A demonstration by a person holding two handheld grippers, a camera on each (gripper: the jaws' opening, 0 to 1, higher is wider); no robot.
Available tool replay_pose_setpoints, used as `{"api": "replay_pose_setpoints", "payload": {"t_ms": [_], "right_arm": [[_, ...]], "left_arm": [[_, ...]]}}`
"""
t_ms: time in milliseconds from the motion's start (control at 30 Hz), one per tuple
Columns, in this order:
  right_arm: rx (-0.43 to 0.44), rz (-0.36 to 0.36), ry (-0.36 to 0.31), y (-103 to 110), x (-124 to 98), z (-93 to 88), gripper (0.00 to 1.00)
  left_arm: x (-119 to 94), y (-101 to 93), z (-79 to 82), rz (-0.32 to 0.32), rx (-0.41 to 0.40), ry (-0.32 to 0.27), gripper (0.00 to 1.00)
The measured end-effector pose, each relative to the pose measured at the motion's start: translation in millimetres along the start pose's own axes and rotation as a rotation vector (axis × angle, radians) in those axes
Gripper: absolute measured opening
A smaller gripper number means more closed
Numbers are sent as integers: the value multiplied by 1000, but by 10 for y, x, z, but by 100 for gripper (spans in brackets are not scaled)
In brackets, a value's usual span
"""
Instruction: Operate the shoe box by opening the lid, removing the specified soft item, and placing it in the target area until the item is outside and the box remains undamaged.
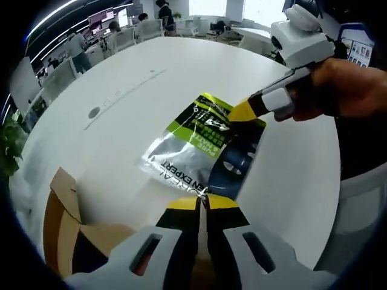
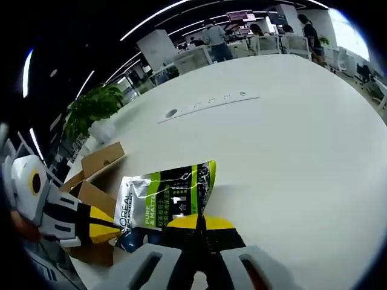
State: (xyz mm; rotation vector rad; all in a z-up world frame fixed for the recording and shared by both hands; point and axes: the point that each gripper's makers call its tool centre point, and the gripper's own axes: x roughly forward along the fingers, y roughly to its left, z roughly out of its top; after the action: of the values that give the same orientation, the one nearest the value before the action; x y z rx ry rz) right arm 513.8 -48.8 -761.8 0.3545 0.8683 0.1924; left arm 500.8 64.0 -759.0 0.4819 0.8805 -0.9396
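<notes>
Packet [image 2: 166, 202] is out of the box [image 1: 66, 232], pinched at its edge by the right tool [image 2: 196, 222]. Left tool [image 1: 202, 202] is closed, empty. Lay it flat on the table [image 2: 290, 151] before letting go.

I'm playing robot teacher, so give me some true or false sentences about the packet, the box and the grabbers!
1. The packet lies on the white table. True.
2. The packet is inside the cardboard box. False: it is outside, on the table beside the box.
3. The box flaps are open. True.
4. The right gripper is far from the packet. False: its yellow tip is at the packet's edge.
5. The left gripper has its jaws wide apart. False: they look closed together.
</notes>
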Motion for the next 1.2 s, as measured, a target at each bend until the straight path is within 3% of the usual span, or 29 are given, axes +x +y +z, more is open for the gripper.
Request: {"api": "replay_pose_setpoints", "payload": {"t_ms": [700,1200], "right_arm": [[-14,-13,53,-114,96,-164,0],[-3,-10,53,-134,136,-157,0]], "left_arm": [[187,2,-93,18,80,92,2],[214,7,-119,21,62,116,2]]}}
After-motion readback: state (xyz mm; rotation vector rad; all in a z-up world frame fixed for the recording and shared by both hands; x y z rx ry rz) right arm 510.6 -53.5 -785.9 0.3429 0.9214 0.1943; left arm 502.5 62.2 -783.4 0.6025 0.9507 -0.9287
